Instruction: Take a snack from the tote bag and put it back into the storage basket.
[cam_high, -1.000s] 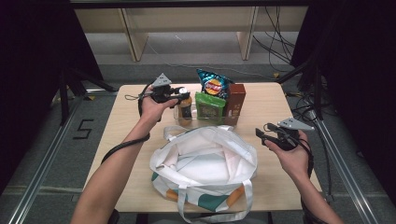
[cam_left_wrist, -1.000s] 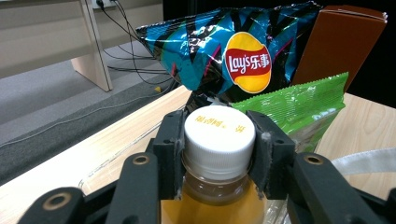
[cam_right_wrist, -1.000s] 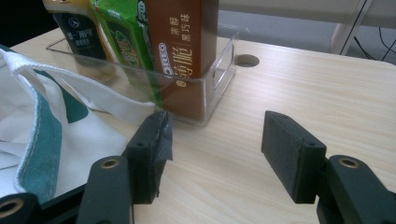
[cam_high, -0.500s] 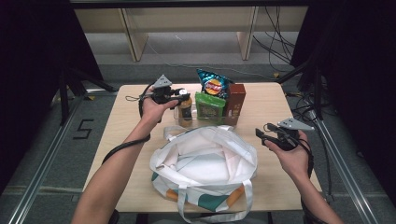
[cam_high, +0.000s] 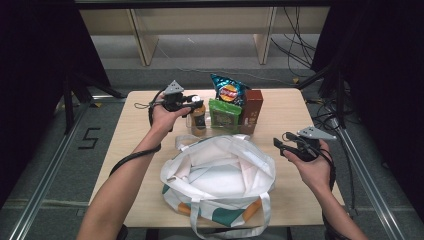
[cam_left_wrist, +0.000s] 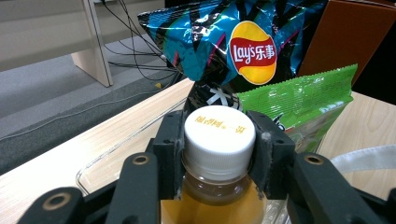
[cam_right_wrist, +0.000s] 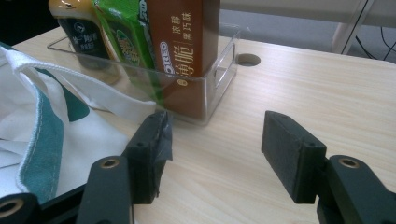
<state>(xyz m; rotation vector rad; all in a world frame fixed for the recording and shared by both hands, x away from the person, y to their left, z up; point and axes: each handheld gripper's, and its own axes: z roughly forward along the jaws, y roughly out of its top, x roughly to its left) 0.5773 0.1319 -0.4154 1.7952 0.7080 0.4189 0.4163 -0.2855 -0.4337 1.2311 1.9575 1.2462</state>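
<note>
Bottle: clear plastic, amber drink, white screw cap with small gold print on top; the right gripper view showed a dark label on its body. It stood upright, long axis vertical, cap up, in the clear tray.

Left gripper was clamped on the bottle cap, one pad pressed to each side, bottle directly ahead between the jaws. Just past it: blue chip bag, green packet, brown box.

Right gripper held nothing, jaws apart over bare table, tray corner just ahead, white tote bag off its left jaw.

High view gave the layout: left gripper at the bottle, right gripper well apart beside the tote.
</note>
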